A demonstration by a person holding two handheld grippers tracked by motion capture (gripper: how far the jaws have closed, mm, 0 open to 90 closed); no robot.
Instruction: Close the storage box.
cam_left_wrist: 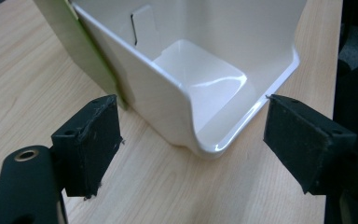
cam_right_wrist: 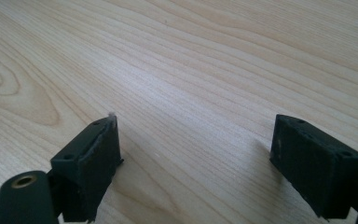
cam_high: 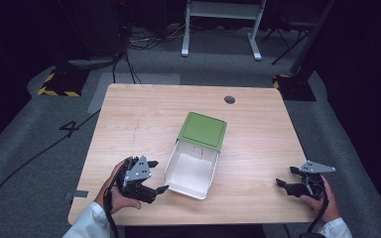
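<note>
A white box [cam_high: 192, 169] with a green flipped-open lid [cam_high: 202, 130] lies on the middle of the wooden table [cam_high: 258, 144], its inside empty. My left gripper [cam_high: 155, 176] sits at the box's near left corner, open, its jaws spread just short of the white rim [cam_left_wrist: 214, 149]. In the left gripper view the box's curved white wall [cam_left_wrist: 158, 93] and glossy floor [cam_left_wrist: 200, 74] stand close ahead between the black pads [cam_left_wrist: 91, 140]. My right gripper [cam_high: 287, 177] rests near the table's front right, open over bare wood [cam_right_wrist: 191, 93], nothing between its pads [cam_right_wrist: 91, 163].
A round cable hole [cam_high: 229, 99] is at the table's back right. Beyond the table stand a white frame's legs [cam_high: 221, 29] and black stands with yellow-striped bases [cam_high: 59, 84]. Cables cross the grey floor [cam_high: 39, 153].
</note>
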